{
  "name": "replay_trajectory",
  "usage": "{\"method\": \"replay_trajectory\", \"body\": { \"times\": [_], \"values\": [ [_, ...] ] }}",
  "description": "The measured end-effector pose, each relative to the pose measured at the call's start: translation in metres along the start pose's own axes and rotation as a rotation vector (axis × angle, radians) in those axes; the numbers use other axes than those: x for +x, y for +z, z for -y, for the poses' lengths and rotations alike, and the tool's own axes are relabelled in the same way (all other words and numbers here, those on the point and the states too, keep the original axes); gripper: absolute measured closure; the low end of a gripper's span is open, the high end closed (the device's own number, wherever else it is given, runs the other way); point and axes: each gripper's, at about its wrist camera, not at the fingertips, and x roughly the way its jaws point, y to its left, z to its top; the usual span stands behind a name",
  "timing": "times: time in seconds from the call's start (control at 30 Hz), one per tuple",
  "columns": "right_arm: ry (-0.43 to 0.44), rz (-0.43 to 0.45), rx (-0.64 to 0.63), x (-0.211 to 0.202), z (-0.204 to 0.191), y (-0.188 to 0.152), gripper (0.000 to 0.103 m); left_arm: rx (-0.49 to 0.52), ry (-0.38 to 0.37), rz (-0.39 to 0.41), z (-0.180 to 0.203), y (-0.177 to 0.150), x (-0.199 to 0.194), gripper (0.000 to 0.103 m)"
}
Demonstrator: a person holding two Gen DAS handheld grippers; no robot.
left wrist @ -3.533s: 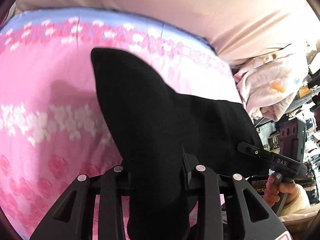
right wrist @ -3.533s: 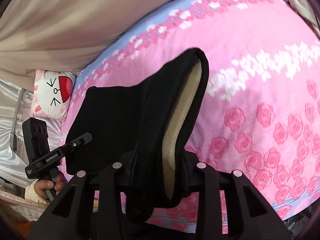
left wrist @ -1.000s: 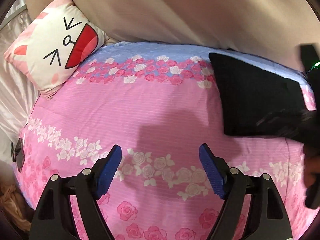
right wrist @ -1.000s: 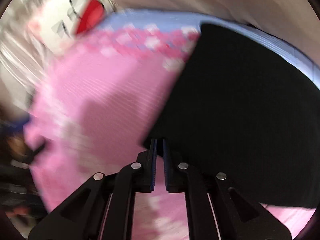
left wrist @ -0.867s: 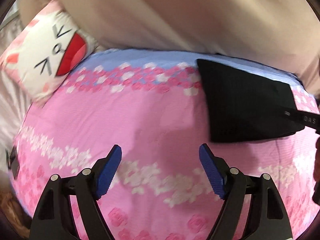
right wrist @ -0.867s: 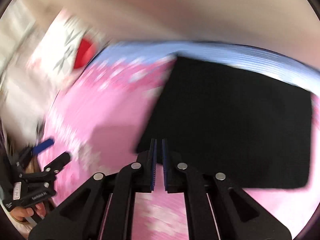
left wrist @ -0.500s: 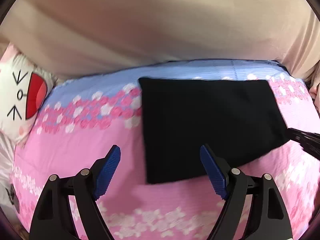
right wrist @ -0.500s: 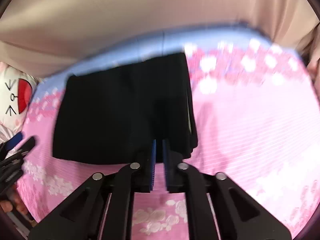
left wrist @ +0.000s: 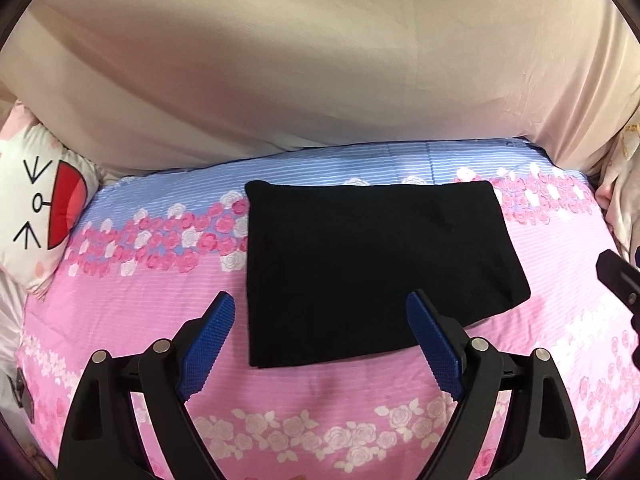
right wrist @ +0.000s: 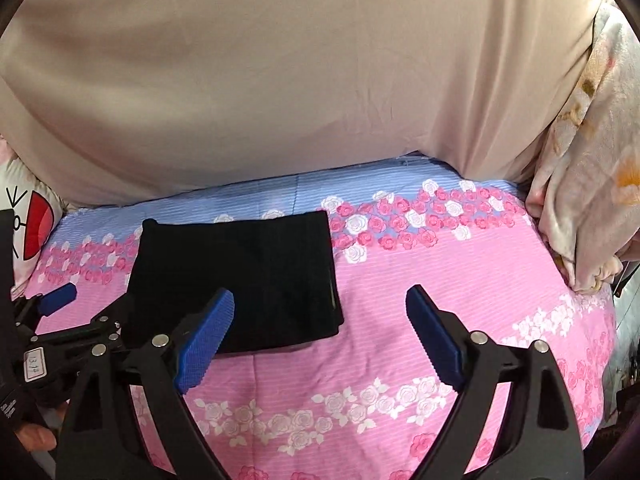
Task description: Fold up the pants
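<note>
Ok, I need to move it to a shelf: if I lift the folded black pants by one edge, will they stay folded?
Probably not: the folded black fabric pants look soft and floppy, so layers would likely sag open. They lie flat, so they shouldn't roll.

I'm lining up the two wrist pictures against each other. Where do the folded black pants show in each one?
Left wrist view: the folded black pants lie flat mid-picture, on the bed.
Right wrist view: the folded black pants lie left of centre, partly behind a blue pad.
Shared landmark: the cat-face pillow, at the left edge of both, left of the pants.
</note>
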Motion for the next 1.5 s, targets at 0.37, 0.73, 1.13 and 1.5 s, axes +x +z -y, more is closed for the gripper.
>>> {"method": "replay_trajectory", "body": {
  "times": [0.37, 0.73, 1.13, 1.5],
  "values": [
    [0.042, -0.015, -0.013, -0.007, -0.020, -0.011, 0.017, -0.003, 0.048, 0.028, -0.012, -0.008, -0.020, 0.017],
    [0.037, -0.024, -0.021, -0.009, -0.026, -0.017, 0.017, 0.006, 0.031, 0.014, -0.010, -0.010, -0.020, 0.017],
    [0.033, -0.048, 0.004, -0.001, -0.022, -0.020, 0.017, 0.008, 0.039, 0.023, -0.011, -0.005, -0.017, 0.017],
    [0.039, -0.059, 0.009, 0.006, -0.024, -0.018, 0.017, 0.026, 0.046, 0.028, -0.010, -0.004, -0.015, 0.017]
  ]
}}
